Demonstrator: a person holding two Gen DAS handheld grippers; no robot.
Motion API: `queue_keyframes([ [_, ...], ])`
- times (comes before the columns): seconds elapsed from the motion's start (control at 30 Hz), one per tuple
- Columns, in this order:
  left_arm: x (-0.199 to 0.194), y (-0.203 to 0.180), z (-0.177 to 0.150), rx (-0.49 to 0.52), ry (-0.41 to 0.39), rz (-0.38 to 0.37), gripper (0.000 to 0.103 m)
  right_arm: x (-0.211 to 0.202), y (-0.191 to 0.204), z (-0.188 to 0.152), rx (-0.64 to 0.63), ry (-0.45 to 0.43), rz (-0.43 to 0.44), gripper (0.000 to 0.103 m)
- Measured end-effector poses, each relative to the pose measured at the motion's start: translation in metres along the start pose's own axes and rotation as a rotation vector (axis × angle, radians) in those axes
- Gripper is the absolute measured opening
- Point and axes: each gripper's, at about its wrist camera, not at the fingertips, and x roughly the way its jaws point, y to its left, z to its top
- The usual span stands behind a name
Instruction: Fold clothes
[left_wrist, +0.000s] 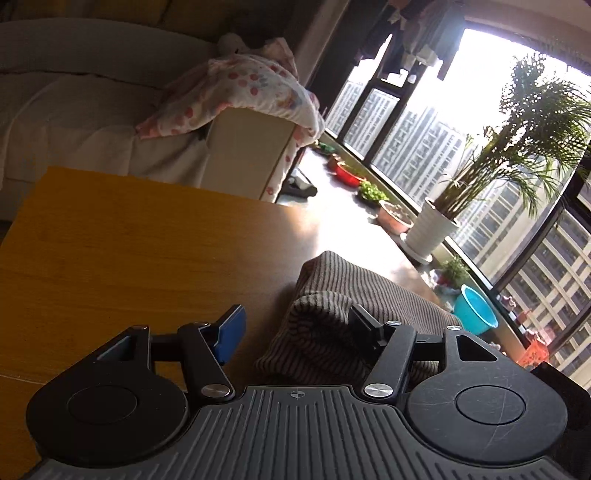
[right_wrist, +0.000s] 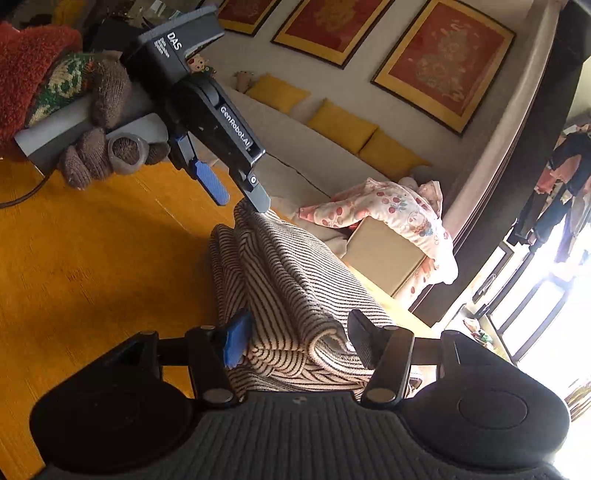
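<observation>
Striped sweater (right_wrist: 295, 295) is lying bunched on the yellow wooden table (right_wrist: 92, 258); the right gripper (right_wrist: 295, 336) is standing about half open with 2 pads flanking a thick fold, the blue pad (right_wrist: 236, 343) touching cloth; whether it is gripping, I cannot tell; the left gripper (right_wrist: 242, 194) is hovering half open at the sweater's far edge, 1 finger (right_wrist: 260, 201) touching it.
</observation>
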Motion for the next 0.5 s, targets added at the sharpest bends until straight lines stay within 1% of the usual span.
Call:
queue_keyframes([
  [0.1, -0.010, -0.007, 0.003, -0.001, -0.022, -0.017, 0.066, 0.010, -0.002, -0.002, 0.014, 0.012, 0.003, 0.056],
  [0.13, -0.014, -0.011, 0.004, -0.001, -0.029, -0.033, 0.066, 0.011, -0.001, -0.002, 0.004, 0.011, 0.000, 0.053],
  [0.17, -0.018, -0.014, 0.006, 0.001, -0.036, -0.051, 0.065, 0.010, 0.001, -0.002, -0.014, 0.010, 0.003, 0.046],
  [0.23, -0.023, -0.024, 0.009, 0.013, -0.056, -0.099, 0.064, 0.008, 0.005, -0.002, -0.050, 0.010, 0.010, 0.038],
  [0.33, -0.023, -0.040, 0.014, 0.012, -0.072, -0.204, 0.064, 0.002, 0.016, -0.002, -0.115, 0.016, 0.015, 0.032],
  [0.43, -0.007, -0.044, 0.012, -0.016, -0.032, -0.245, 0.064, -0.005, 0.030, -0.003, -0.164, 0.017, 0.028, 0.032],
  [0.5, 0.013, -0.036, 0.003, -0.043, 0.024, -0.196, 0.063, -0.010, 0.041, -0.004, -0.206, 0.013, 0.027, 0.032],
])
